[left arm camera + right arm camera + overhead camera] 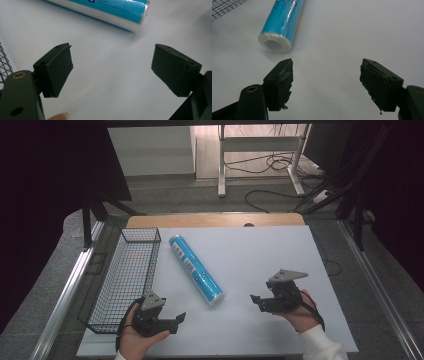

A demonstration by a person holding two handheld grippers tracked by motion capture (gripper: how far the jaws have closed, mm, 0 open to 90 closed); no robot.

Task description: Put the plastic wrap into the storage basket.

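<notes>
1. Left gripper (181, 318) – held low over the white bench (260, 260), jaws spread wide, nothing between them.
2. Right gripper (254, 300) – also over the bench, jaws wide apart and empty; its pads (284, 77) look worn and ragged.
3. Blue roll (196, 269) lies flat on the bench, ahead of both grippers and between them, touching neither. Its near end faces the right gripper, showing the hollow core.
4. Black wire basket (125, 275) sits just beyond the left gripper, beside the roll, apart from it.
</notes>
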